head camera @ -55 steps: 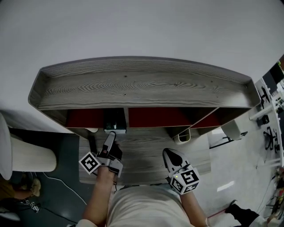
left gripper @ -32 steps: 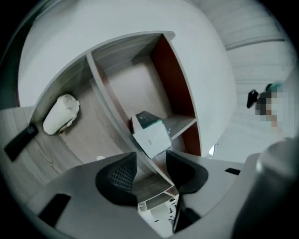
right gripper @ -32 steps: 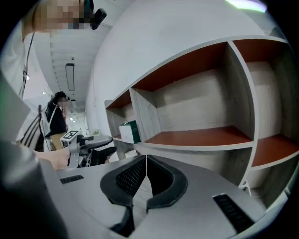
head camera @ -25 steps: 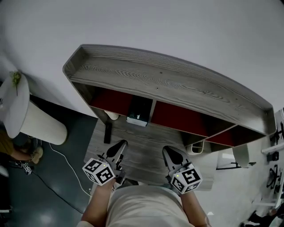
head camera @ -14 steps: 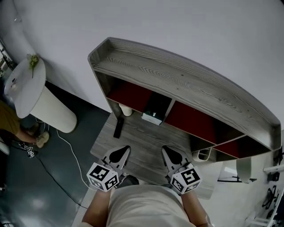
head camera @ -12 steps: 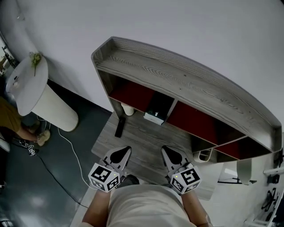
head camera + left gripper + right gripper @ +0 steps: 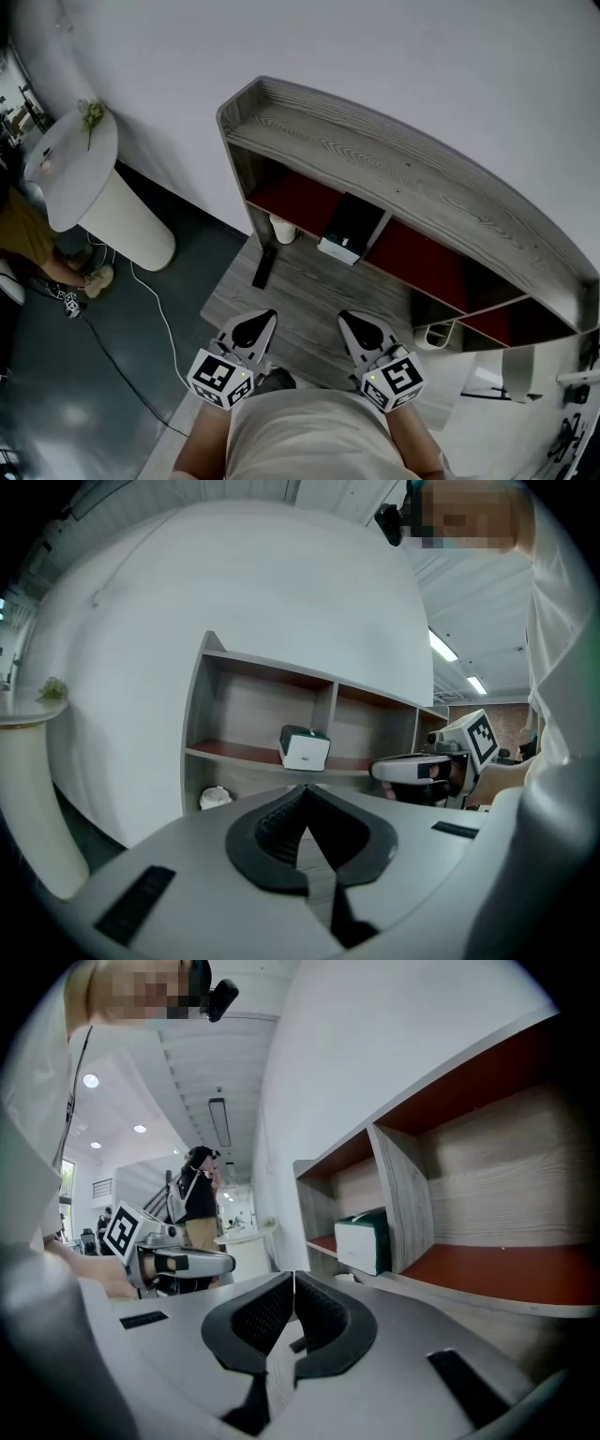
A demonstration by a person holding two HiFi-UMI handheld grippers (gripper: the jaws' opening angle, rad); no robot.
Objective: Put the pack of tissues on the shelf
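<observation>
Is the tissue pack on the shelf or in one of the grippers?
On the shelf: the tissue pack stands in its left compartment beside the divider; left gripper and right gripper are shut, empty.

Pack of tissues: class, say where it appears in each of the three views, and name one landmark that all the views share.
Head view: the pack of tissues is just right of centre, inside the shelf.
Left gripper view: the pack is at the centre.
Right gripper view: the pack is right of centre.
Shared landmark: the upright divider beside the pack.
</observation>
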